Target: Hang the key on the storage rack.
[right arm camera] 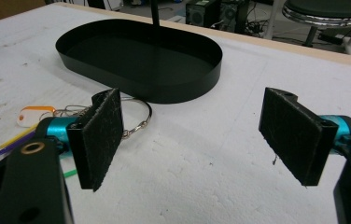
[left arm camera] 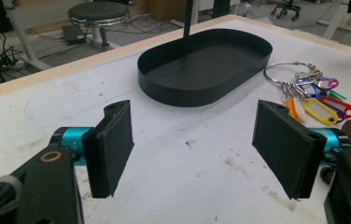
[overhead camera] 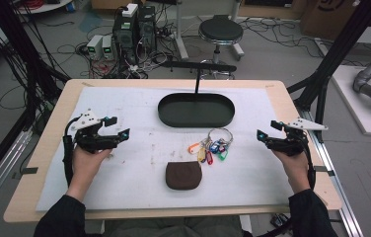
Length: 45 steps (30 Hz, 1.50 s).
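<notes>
Lying on the white foam sheet near the middle of the worktop, the bunch of keys has a metal ring and several coloured plastic tags: orange, yellow, red, blue, pink and green. The ring end points toward the black oval tray, which stands just behind the bunch, close to it but apart. A thin black post rises from the far rim of this tray. In front of the keys, nearer to the person, a small brown pouch rests flat on the sheet, close to the tags; I cannot tell if they touch.

The right tool hovers to the right of the keys, near them, with its jaws spread wide and nothing between them. In the right gripper view the ring and the orange tag show just behind its left jaw, and the tray behind that.

The left tool is at the left side of the sheet, well apart from the keys, also with its jaws spread and nothing between them. In the left gripper view the tray is seen between its jaws, and the bunch of keys is beyond the right jaw.

Behind the worktop, a round stool and computer cases stand on the floor among many cables.
</notes>
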### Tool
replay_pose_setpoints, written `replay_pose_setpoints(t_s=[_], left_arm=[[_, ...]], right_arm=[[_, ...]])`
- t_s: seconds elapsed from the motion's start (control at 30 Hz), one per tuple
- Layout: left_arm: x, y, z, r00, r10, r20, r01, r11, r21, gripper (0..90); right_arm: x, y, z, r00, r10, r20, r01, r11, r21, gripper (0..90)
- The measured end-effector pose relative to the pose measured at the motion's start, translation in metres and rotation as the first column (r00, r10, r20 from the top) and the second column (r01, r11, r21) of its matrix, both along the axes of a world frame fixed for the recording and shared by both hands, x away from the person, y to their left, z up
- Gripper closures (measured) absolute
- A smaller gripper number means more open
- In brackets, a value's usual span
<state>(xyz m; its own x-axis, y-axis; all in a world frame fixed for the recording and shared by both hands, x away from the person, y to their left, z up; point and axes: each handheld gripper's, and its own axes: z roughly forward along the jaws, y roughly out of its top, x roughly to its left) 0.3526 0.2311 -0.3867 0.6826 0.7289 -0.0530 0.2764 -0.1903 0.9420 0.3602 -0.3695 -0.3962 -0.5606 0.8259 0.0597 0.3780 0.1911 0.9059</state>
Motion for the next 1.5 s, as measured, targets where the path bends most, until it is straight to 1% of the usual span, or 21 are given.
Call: replay_pose_setpoints(t_s=[0.27,0.47,0.53,0.57,0.63,0.8,0.83,0.9,0.93,0.97,1.0,1.07,1.1,1.13,1.23,1.27,1.3,1.37,1.43,1.47,1.5], left_arm=[[0.0,0.002,0.002,1.0,0.007,0.005,-0.007,0.9999,-0.014,28.7],[0.001,-0.001,0.005,1.0,-0.002,0.005,0.002,0.9995,-0.03,28.9],[0.002,-0.006,0.007,0.9999,-0.013,-0.006,0.013,0.9996,-0.026,29.0],[0.002,-0.007,0.008,0.9998,-0.021,-0.005,0.021,0.9995,-0.025,29.0],[0.002,-0.011,0.01,0.9994,-0.034,-0.004,0.034,0.9988,-0.035,29.0],[0.003,-0.019,0.012,0.9984,-0.053,-0.017,0.052,0.9977,-0.043,29.5],[0.004,-0.025,0.014,0.9975,-0.065,-0.028,0.063,0.9966,-0.053,30.0],[0.006,-0.03,0.014,0.9961,-0.081,-0.034,0.079,0.9951,-0.06,31.2],[0.006,-0.03,0.014,0.9961,-0.081,-0.034,0.079,0.9951,-0.06,32.0],[0.009,-0.036,0.014,0.9945,-0.097,-0.041,0.094,0.9933,-0.067,33.3],[0.009,-0.036,0.014,0.9945,-0.097,-0.041,0.094,0.9933,-0.067,34.6],[0.014,-0.047,0.013,0.9918,-0.116,-0.054,0.111,0.9906,-0.08,35.9],[0.014,-0.047,0.013,0.9918,-0.116,-0.054,0.111,0.9906,-0.08,36.3],[0.017,-0.055,0.013,0.9892,-0.129,-0.069,0.124,0.9888,-0.083,36.2],[0.02,-0.068,0.012,0.9872,-0.14,-0.076,0.134,0.988,-0.076,36.3],[0.02,-0.068,0.012,0.9872,-0.14,-0.076,0.134,0.988,-0.076,36.3],[0.021,-0.074,0.011,0.9853,-0.15,-0.083,0.144,0.9869,-0.074,36.3],[0.021,-0.076,0.01,0.9847,-0.154,-0.081,0.149,0.9863,-0.071,36.2],[0.021,-0.079,0.01,0.9832,-0.162,-0.084,0.157,0.9855,-0.064,36.3],[0.021,-0.079,0.01,0.9832,-0.162,-0.084,0.157,0.9855,-0.064,36.3],[0.021,-0.079,0.011,0.9836,-0.161,-0.08,0.156,0.9855,-0.066,36.3]], right_arm=[[0.001,0.001,-0.001,1.0,0.005,-0.001,-0.005,1.0,-0.006,22.4],[0.0,-0.002,-0.001,1.0,-0.001,-0.01,0.001,1.0,-0.005,22.4],[0.0,-0.003,-0.001,0.9999,-0.004,-0.01,0.004,1.0,-0.002,22.5],[0.0,-0.003,0.0,1.0,-0.004,-0.006,0.004,1.0,-0.005,22.4],[-0.001,-0.003,0.0,0.9999,-0.005,-0.009,0.005,1.0,-0.002,22.5],[0.0,-0.004,0.0,0.9999,-0.007,-0.012,0.007,1.0,-0.002,23.2],[0.0,-0.003,-0.001,0.9998,-0.008,-0.016,0.008,1.0,0.001,23.4],[0.001,-0.003,-0.002,0.9997,-0.008,-0.022,0.008,1.0,0.001,23.9],[0.002,-0.003,-0.002,0.9998,-0.004,-0.021,0.004,1.0,-0.002,24.1],[0.003,-0.003,-0.003,0.9997,0.001,-0.025,-0.001,1.0,0.0,24.3],[0.003,-0.002,-0.003,0.9996,0.002,-0.027,-0.002,1.0,0.0,24.5],[0.004,-0.002,-0.004,0.9995,0.003,-0.03,-0.003,1.0,-0.002,24.9],[0.004,-0.002,-0.004,0.9995,0.003,-0.03,-0.003,1.0,-0.002,24.9],[0.006,-0.001,-0.004,0.9995,0.003,-0.032,-0.003,1.0,0.001,26.2],[0.007,0.001,-0.006,0.999,0.005,-0.045,-0.005,1.0,-0.003,27.6],[0.008,0.002,-0.006,0.9985,0.002,-0.055,-0.002,1.0,-0.004,29.0],[0.009,0.003,-0.007,0.9982,0.003,-0.06,-0.004,1.0,-0.008,30.3],[0.01,0.005,-0.008,0.9975,0.01,-0.07,-0.011,1.0,-0.017,30.7],[0.012,0.008,-0.009,0.9967,0.012,-0.08,-0.013,1.0,-0.018,33.1],[0.013,0.01,-0.01,0.9967,0.016,-0.08,-0.017,1.0,-0.013,34.4],[0.014,0.013,-0.01,0.9957,0.018,-0.091,-0.019,1.0,-0.009,35.9]])
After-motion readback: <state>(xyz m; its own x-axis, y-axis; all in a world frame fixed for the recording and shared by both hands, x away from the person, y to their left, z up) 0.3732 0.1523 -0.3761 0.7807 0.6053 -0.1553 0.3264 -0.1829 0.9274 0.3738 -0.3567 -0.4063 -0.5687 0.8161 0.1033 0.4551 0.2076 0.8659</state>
